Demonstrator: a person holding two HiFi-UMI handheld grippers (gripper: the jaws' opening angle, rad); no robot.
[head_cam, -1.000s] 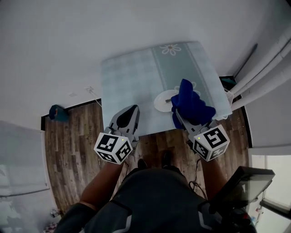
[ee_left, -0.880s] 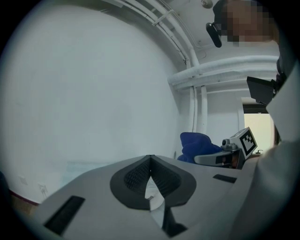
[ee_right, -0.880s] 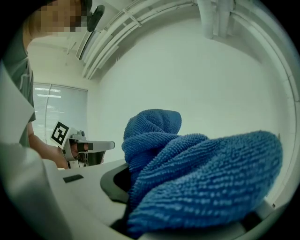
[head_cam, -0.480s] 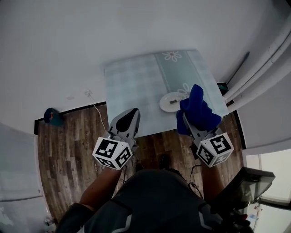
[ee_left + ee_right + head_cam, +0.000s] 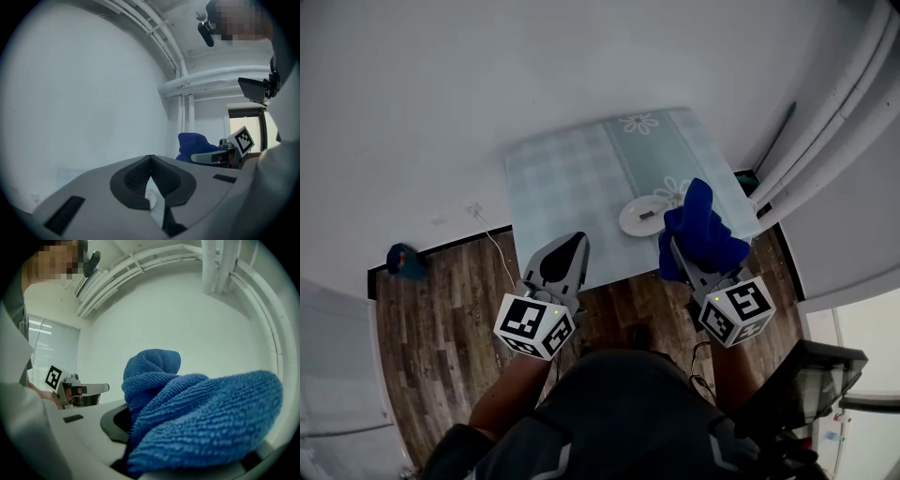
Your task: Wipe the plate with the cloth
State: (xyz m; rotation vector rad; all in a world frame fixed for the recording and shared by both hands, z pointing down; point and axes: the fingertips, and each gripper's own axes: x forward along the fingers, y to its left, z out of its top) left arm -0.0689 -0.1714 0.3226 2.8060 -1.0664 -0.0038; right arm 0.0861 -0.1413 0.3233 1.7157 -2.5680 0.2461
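The right gripper (image 5: 682, 258) is clenched on the blue cloth (image 5: 698, 225), which bunches up thick above the jaws and spills over one side. It hangs in the air just beside the plate (image 5: 639, 217), not touching it. The left gripper (image 5: 574, 240) has its jaws together on nothing and hovers over the near edge of the table (image 5: 562, 169).

To do this well, I'd say lower the loose fold flat onto the plate, press lightly and sweep in circles. The left gripper could steady the rim, since the plate may slide.

The plate is small, white and round, near the table's right front corner. There's a dark mark near its middle, too small to tell what.
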